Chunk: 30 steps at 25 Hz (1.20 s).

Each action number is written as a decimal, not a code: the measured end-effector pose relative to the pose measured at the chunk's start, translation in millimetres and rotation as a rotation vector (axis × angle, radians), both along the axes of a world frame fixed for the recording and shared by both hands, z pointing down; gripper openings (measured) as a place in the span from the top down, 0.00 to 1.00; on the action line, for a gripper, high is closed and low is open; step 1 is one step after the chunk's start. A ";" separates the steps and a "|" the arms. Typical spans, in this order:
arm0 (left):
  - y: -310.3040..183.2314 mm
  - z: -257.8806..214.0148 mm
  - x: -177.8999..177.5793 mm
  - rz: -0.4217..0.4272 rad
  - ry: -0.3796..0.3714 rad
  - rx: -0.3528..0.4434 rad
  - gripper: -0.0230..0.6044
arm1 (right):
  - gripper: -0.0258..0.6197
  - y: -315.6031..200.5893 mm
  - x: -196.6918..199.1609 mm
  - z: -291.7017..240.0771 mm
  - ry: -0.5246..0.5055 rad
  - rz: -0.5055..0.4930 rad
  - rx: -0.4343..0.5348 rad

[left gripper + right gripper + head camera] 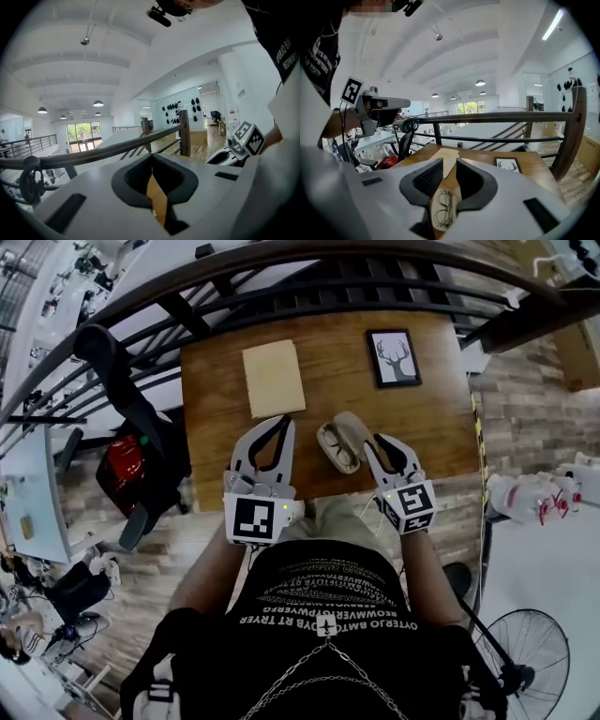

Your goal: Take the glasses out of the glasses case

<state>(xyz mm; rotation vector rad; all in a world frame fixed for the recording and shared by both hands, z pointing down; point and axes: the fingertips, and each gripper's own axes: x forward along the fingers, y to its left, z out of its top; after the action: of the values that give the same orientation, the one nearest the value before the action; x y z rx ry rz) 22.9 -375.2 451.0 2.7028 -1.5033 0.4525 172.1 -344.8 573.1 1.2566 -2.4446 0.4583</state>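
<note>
I'm reading right gripper [449, 163] jaws narrowly apart, gripping nothing. Only its view is showing thin wire-rimmed glasses [444, 208] lying below them in the open oval case [353, 425]. Left gripper [151, 156] jaws are touching, empty. Farther: flat tan pad [274, 379], framed deer print [394, 357], wooden table [347, 381].

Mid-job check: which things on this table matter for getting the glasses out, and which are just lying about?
Belongs to the job:
- glasses, lying in the case
- glasses case, open
- right gripper, open, aimed at the case
- left gripper, shut, empty

Just lying about:
- tan pad
- framed deer picture
</note>
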 end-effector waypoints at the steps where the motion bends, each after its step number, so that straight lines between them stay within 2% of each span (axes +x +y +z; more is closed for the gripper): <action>1: 0.9 3.8 -1.1 0.003 -0.005 -0.004 0.92 | 0.84 1.9 -1.2 6.5 0.001 -0.004 -0.013; 12: 6.9 39.4 -5.5 -0.012 -0.011 -0.070 0.92 | 0.83 13.8 -17.5 76.9 -0.002 -0.045 -0.121; 15: 5.1 44.9 -6.9 0.003 -0.038 -0.062 0.92 | 0.83 16.2 -22.1 98.5 0.006 -0.047 -0.144; 22: 3.2 49.8 -13.5 -0.030 -0.003 -0.057 0.92 | 0.83 18.9 -28.6 144.9 0.052 -0.077 -0.215; 30: 7.4 59.7 -20.0 -0.040 -0.022 -0.076 0.92 | 0.83 10.9 -26.0 194.6 0.024 -0.024 -0.315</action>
<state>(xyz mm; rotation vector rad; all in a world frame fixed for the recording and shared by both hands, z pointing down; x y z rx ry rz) 3.0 -367.7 510.7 2.6141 -1.5095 0.5280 146.1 -333.9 767.7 1.0913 -2.2541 0.7815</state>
